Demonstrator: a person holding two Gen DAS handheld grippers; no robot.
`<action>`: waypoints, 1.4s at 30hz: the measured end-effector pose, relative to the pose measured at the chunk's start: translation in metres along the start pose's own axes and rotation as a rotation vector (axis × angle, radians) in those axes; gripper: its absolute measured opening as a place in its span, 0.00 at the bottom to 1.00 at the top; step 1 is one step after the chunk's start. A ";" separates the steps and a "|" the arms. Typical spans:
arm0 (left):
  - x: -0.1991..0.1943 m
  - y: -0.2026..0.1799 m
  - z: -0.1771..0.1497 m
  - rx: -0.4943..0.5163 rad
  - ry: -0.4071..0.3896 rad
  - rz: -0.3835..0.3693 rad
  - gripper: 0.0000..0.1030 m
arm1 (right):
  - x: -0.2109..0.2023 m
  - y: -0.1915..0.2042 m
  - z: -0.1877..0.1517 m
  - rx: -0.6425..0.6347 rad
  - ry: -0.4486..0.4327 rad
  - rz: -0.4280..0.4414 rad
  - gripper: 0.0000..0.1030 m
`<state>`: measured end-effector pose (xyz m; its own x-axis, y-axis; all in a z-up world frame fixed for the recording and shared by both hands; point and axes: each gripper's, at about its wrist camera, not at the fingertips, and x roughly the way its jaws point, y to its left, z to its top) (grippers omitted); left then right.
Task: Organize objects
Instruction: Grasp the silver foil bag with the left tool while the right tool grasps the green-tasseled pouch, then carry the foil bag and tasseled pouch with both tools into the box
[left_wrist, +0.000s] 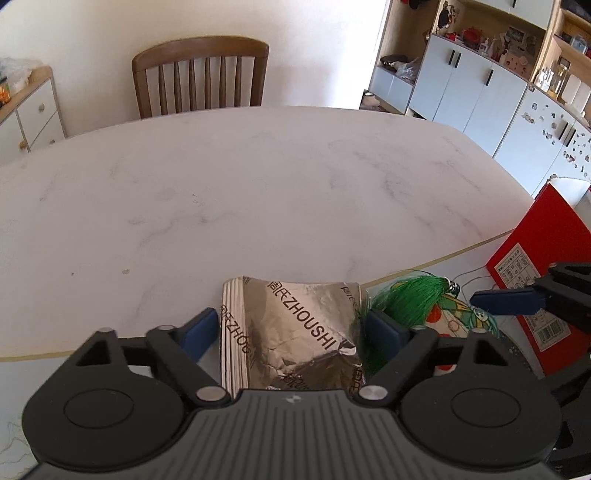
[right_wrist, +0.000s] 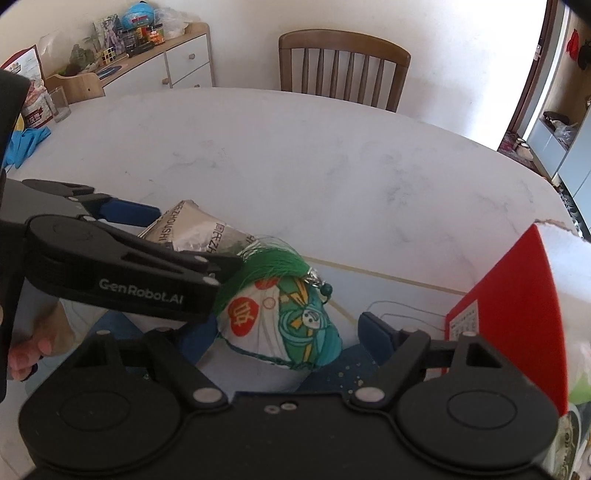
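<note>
A silver foil packet (left_wrist: 295, 332) printed ZHOUSHI lies between the blue pads of my left gripper (left_wrist: 295, 328); the pads sit at its two sides, and firm contact is unclear. The packet also shows in the right wrist view (right_wrist: 192, 229). A white and teal pouch with a green tassel (right_wrist: 291, 317) lies between the wide-open fingers of my right gripper (right_wrist: 291, 332), untouched. The pouch shows in the left wrist view (left_wrist: 417, 299). The left gripper's body (right_wrist: 122, 273) crosses the right wrist view.
A red box (right_wrist: 517, 295) stands open at the right, with a label on its side. The white marble table (left_wrist: 258, 184) stretches ahead to a wooden chair (left_wrist: 201, 74). A glass (right_wrist: 61, 105), a snack bag and blue gloves (right_wrist: 26, 144) sit at the far left.
</note>
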<state>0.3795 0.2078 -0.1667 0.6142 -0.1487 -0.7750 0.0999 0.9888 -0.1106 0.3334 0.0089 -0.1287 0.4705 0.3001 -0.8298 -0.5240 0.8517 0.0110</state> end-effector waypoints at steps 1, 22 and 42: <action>0.000 -0.001 0.000 0.000 -0.002 -0.004 0.79 | 0.001 0.000 0.000 0.001 0.003 0.006 0.73; -0.065 0.005 -0.003 -0.066 -0.073 -0.062 0.51 | -0.053 -0.009 -0.007 0.082 -0.082 0.050 0.50; -0.169 -0.060 0.011 -0.025 -0.181 -0.067 0.51 | -0.183 -0.074 -0.031 0.167 -0.267 0.034 0.50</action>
<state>0.2780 0.1737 -0.0221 0.7381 -0.2110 -0.6408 0.1269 0.9763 -0.1753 0.2641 -0.1226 0.0045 0.6365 0.4127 -0.6516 -0.4286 0.8916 0.1460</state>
